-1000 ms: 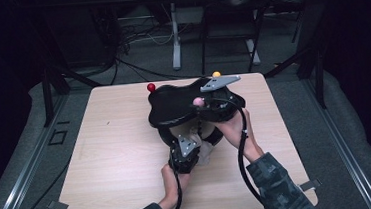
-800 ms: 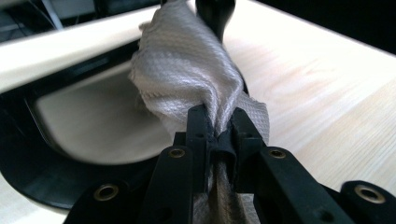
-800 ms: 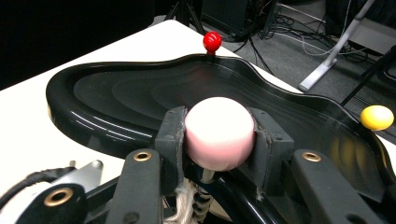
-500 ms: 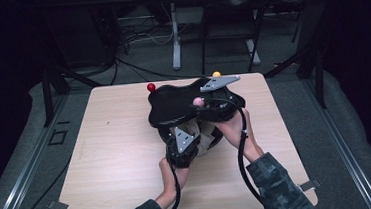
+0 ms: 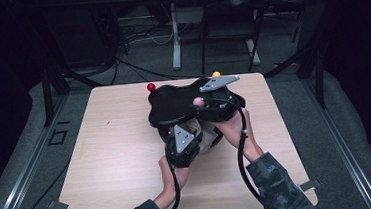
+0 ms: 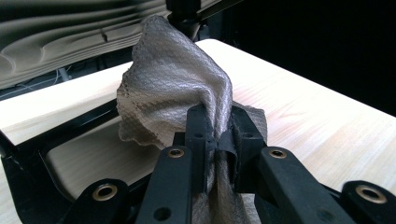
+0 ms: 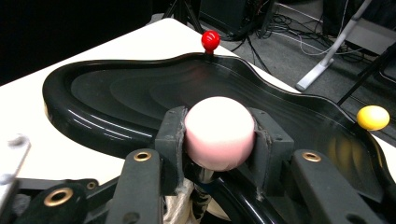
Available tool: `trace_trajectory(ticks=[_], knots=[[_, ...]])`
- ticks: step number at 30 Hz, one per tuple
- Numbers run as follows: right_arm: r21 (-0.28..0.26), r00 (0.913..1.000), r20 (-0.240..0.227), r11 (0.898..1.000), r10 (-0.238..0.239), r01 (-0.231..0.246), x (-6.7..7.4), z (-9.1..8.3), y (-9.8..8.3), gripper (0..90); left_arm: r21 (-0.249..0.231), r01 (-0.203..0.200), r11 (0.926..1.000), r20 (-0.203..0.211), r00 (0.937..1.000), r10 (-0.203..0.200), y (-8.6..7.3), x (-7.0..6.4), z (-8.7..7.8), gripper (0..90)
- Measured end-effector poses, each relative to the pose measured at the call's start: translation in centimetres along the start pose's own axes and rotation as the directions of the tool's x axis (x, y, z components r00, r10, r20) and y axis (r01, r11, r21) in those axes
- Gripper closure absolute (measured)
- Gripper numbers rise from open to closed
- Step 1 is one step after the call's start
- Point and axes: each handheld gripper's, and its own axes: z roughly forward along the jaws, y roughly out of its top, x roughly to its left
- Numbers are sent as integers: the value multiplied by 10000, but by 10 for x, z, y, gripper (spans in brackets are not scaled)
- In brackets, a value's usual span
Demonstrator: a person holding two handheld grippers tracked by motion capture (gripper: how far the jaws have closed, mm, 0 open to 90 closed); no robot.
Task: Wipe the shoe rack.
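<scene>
one black tray (image 5: 173, 103) at frame centre on the tabletop (image 5: 107, 161), three knobs: red (image 5: 151, 87), yellow (image 5: 216, 74), pink (image 7: 219, 133). your right tongs (image 7: 217, 140) clamp the pink one. your left tongs (image 6: 218, 140) pinch one grey cloth (image 6: 173, 88), its lower end hidden beneath the tray.

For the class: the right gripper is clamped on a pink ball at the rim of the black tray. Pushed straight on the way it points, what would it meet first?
Probably the black tray's hollow, directly ahead of the right gripper and its pink ball; the red ball sits further along the far rim. Depth is unclear.
</scene>
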Motion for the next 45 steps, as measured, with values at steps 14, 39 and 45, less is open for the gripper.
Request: trace_trajectory(ticks=[14, 39, 45], knots=[[36, 9991, 421, 9999, -102, 100, 3, 4, 3, 603, 172, -150, 9997, 501, 9986, 142, 20, 6, -21, 802], [-15, 9978, 651, 9999, -126, 127, 4, 10, 4, 603, -376, -570, 9977, 394, 9975, 584, 59, 21, -55, 803], [-34, 9975, 686, 9999, -141, 144, 5, 10, 4, 603, -424, -820, 9957, 322, 9960, 834, 65, 24, -62, 804]])
